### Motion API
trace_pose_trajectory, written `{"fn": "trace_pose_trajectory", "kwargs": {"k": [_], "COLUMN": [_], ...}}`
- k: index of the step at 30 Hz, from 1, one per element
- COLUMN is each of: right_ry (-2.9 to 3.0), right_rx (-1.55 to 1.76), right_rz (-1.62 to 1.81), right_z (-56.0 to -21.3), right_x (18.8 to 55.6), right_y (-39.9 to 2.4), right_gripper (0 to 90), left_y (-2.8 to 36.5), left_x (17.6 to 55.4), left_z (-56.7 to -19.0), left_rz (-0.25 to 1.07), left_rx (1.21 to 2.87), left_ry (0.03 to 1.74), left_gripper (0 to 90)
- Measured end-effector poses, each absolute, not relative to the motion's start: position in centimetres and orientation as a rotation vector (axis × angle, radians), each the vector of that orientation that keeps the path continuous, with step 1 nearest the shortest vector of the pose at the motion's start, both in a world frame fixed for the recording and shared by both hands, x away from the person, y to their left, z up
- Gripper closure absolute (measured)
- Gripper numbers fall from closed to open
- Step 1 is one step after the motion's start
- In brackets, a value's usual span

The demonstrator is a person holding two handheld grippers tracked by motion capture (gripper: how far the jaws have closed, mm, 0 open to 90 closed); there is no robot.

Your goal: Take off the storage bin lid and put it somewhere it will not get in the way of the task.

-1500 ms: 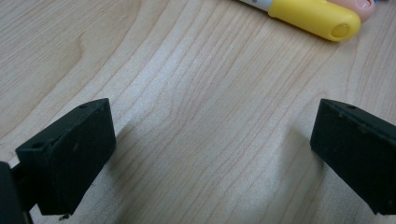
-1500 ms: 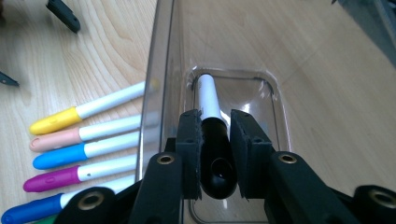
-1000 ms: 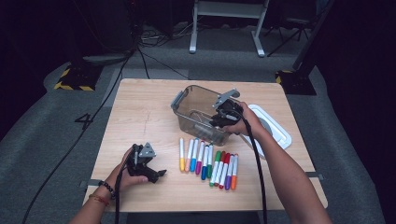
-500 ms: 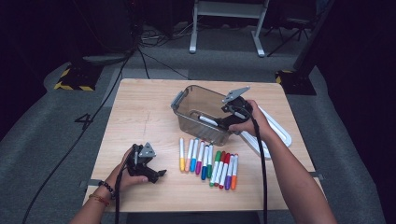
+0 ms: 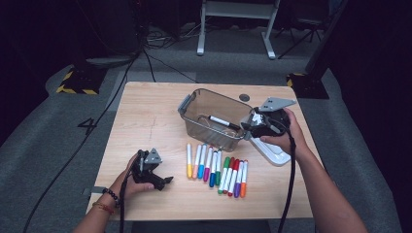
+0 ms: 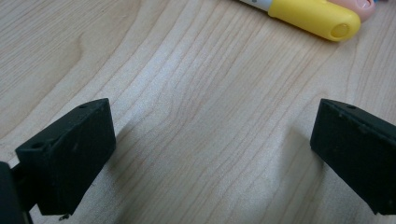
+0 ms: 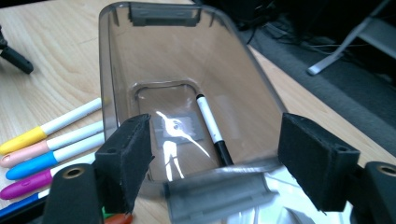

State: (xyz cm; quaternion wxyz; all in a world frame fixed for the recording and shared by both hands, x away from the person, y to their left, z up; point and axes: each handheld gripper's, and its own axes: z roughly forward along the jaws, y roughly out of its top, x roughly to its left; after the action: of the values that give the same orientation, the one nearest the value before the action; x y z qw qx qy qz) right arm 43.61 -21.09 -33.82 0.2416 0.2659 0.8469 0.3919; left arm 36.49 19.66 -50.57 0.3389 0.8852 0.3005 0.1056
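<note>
My right gripper (image 5: 248, 127) was down in the bin (image 5: 214, 118) a moment ago, and now it sits back at the bin's right end with its jaws just opened wide and nothing between them. The black pen (image 7: 212, 133) now lies loose on the bin floor, slanted against one wall. My left gripper (image 5: 163, 182) has not moved; it rests on the table (image 5: 145, 111) with its jaws wide apart and empty, left of the row of pens (image 5: 216, 169).
</note>
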Motion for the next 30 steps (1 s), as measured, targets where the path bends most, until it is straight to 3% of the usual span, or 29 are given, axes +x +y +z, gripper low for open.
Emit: {"fn": "trace_pose_trajectory", "kwargs": {"k": [16,30], "right_ry": [2.255,2.363], "right_rx": [0.725,0.769], "right_rz": [1.13,1.117], "right_z": [-35.8,-43.3], "right_x": [37.4,33.8], "right_y": [-25.3,-25.0], "right_gripper": [25.3,25.1], "left_y": [19.7,19.7], "left_x": [36.5,36.5], "left_z": [-50.6,-50.6], "left_rz": [0.275,0.274], "left_rx": [2.306,2.305], "left_ry": [0.783,0.783], "left_gripper": [0.5,0.5]}}
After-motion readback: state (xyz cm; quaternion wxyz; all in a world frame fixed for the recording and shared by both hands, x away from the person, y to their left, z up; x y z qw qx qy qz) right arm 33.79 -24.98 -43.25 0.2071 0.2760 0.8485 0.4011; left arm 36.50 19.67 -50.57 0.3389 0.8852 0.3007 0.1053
